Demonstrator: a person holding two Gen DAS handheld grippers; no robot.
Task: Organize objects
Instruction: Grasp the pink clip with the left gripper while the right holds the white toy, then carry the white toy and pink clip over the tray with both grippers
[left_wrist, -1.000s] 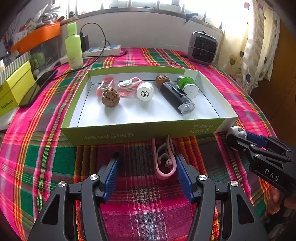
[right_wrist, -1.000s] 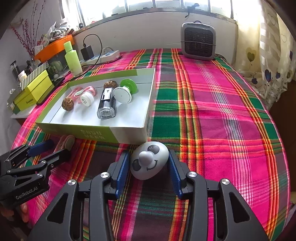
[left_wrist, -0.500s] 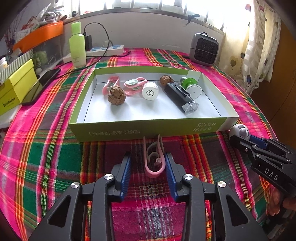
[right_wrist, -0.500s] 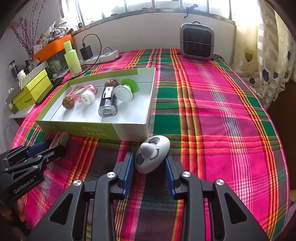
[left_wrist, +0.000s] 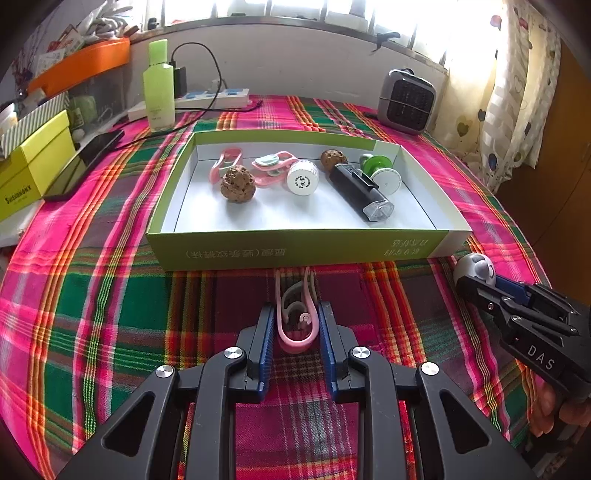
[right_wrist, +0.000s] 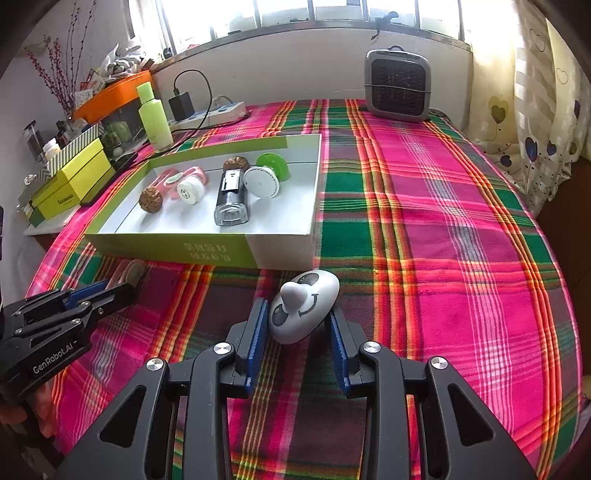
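Indoors, plaid tablecloth under window

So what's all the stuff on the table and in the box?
box: 1, green outside, white inside, middle of cloth
walnuts: 2, brown, in box
pink clips: 2, in box
round caps: 2, white, one on a green spool, in box
black gadget: 1, in box
pink clip: 1, on cloth before box, left claw closing on it
smiley egg: 1, grey-white, in right claw
bottle: 1, light green, back left
heater: 1, grey, back
power strip: 1, white
left claw: black, blue pads
right claw: same
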